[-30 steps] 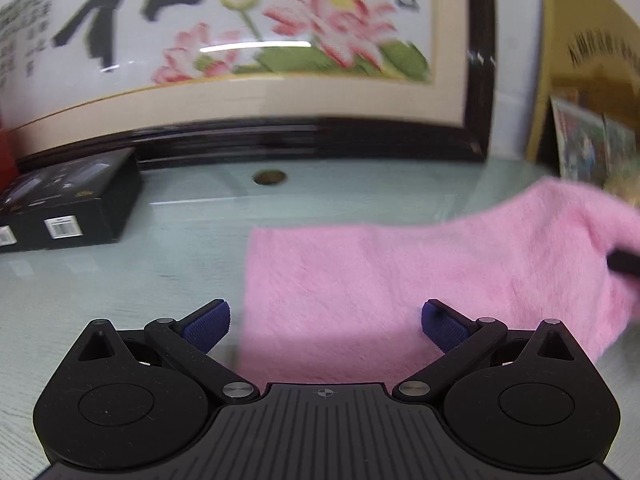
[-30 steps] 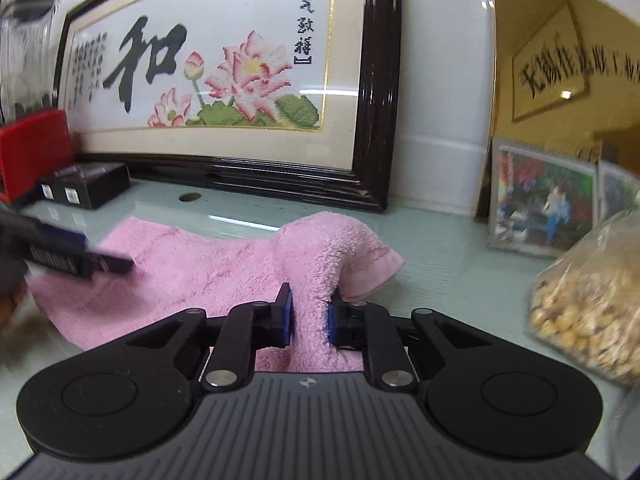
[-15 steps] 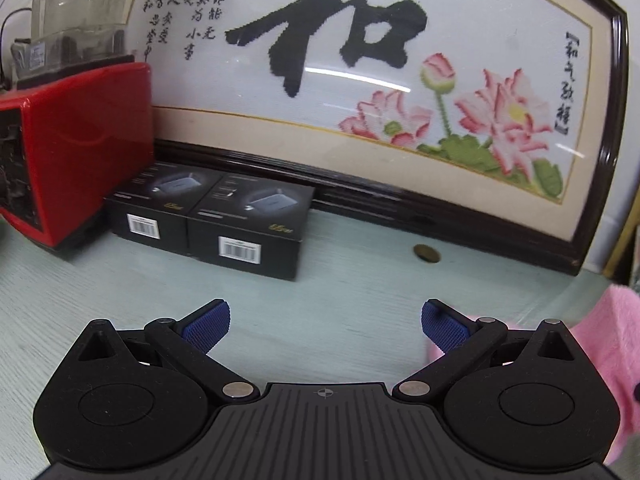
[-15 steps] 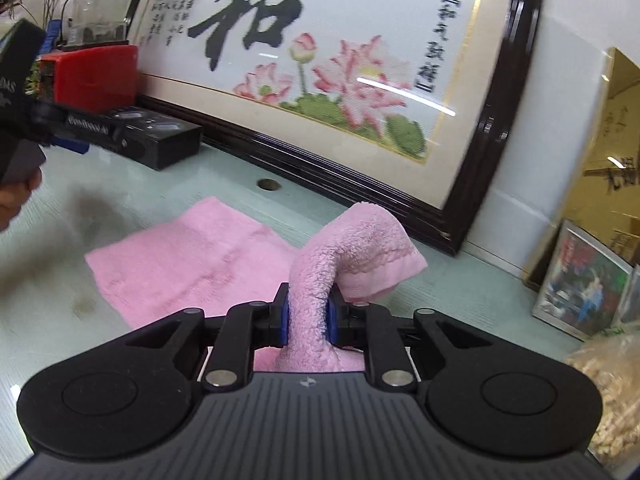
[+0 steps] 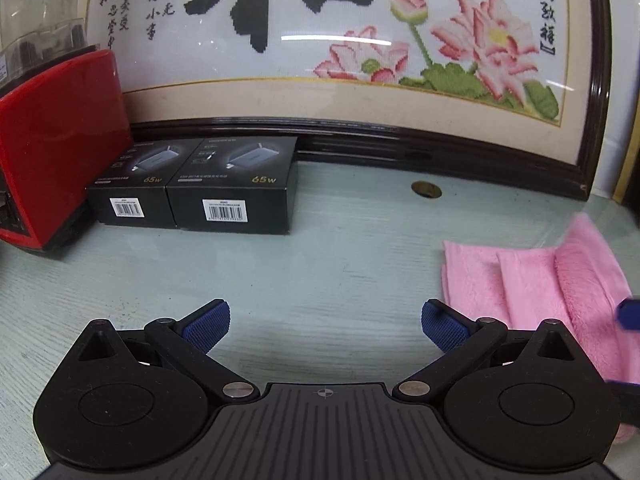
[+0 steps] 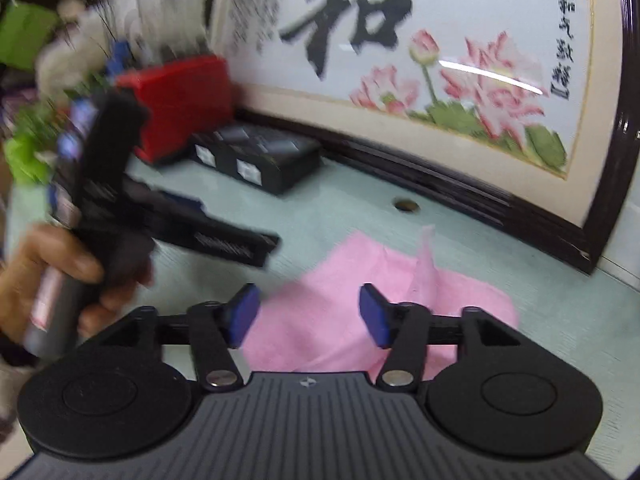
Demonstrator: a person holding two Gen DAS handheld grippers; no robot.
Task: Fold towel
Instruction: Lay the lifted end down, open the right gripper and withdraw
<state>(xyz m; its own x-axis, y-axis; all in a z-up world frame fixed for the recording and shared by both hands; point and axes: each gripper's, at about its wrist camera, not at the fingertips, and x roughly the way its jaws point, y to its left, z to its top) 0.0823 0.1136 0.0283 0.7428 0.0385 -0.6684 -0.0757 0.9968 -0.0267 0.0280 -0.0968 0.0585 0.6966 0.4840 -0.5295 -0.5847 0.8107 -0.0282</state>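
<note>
The pink towel lies on the pale green tabletop at the right of the left wrist view, one part folded over the rest. My left gripper is open over bare table, to the left of the towel, with nothing between its fingers. In the right wrist view the towel lies just beyond my right gripper, which is open and empty; a thin flap of cloth stands up near its right finger. The left gripper, held in a person's hand, shows blurred at the left of that view.
A large framed lotus picture leans at the back of the table. Two black boxes and a red appliance stand at the back left. A small round hole sits in the tabletop near the frame.
My right gripper has opened and let go of the towel, which now lies folded over itself. My left gripper has swung left, away from the towel, and stayed open.
</note>
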